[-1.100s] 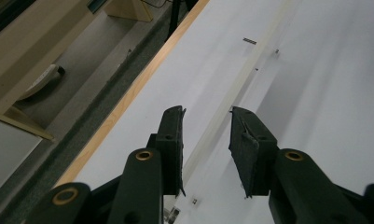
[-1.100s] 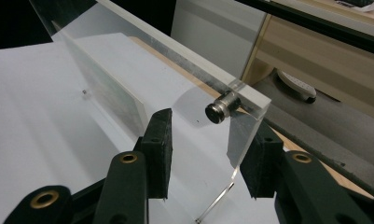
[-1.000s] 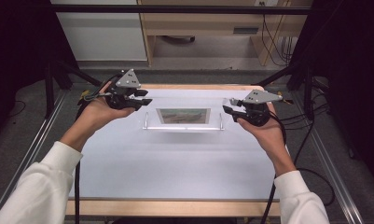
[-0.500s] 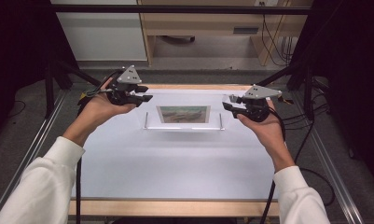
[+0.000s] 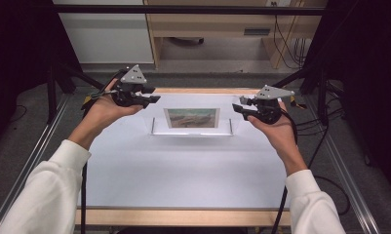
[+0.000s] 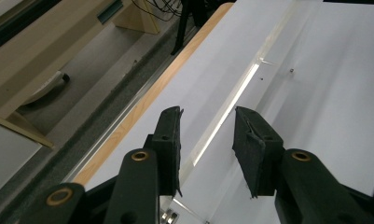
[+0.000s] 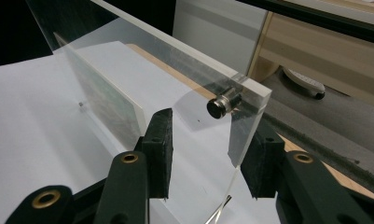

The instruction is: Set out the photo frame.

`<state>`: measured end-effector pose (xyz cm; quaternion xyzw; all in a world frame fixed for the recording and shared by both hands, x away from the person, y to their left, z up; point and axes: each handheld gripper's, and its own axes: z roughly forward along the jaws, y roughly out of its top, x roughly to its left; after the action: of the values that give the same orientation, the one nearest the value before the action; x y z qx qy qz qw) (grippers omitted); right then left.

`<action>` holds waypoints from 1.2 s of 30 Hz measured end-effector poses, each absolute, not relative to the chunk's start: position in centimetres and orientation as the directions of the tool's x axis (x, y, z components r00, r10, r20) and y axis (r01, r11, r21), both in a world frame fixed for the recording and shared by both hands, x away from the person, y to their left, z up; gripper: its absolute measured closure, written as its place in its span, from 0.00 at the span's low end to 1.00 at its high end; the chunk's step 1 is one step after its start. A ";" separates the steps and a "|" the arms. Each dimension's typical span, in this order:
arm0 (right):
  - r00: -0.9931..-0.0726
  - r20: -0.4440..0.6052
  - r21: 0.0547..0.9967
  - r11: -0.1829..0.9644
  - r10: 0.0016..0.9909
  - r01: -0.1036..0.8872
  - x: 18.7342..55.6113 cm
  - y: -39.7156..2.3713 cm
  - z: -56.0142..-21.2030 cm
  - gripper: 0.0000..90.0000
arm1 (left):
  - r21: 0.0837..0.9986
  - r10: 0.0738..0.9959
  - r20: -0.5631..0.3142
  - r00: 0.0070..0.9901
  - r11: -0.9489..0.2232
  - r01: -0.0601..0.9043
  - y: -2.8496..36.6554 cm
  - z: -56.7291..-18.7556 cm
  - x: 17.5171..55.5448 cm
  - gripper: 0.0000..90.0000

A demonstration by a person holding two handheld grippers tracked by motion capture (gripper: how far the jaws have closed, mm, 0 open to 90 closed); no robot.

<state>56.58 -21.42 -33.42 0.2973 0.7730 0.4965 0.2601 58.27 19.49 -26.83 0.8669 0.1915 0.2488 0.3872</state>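
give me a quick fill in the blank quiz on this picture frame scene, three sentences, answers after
1. The clear acrylic frame stands on a ____ table.
2. The edge of the frame's clear pane lies between the jaws of the right claw, just below a round ____ bolt at the pane's corner.
3. In the high view, the left claw is at the frame's ____ end.

Missing words: white; metal; left

One acrylic picture frame (image 5: pixel 191 119), two grippers, one white table (image 5: pixel 183 170).
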 end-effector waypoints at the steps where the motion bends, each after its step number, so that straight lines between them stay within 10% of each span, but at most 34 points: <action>1: -0.688 -0.106 0.922 0.329 0.718 0.202 56.6 -21.4 -33.4 0.66 | 0.775 0.531 0.287 0.797 -0.617 0.132 19.6 -26.7 58.3 0.64; 16: -0.677 -0.074 0.929 0.297 0.732 0.220 57.8 -21.4 -33.4 0.64 | 0.935 0.714 0.158 0.682 -0.331 0.130 21.8 -26.7 55.4 0.25; 36: -0.642 -0.011 0.935 0.235 0.767 0.265 60.0 -21.2 -33.5 0.62 | 0.927 0.753 0.101 0.650 -0.308 0.213 23.4 -31.3 52.1 0.18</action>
<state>60.02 -21.21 -33.46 0.3454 0.7466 0.5132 0.2446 52.12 23.36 -31.30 0.7613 0.3174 0.2726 0.4953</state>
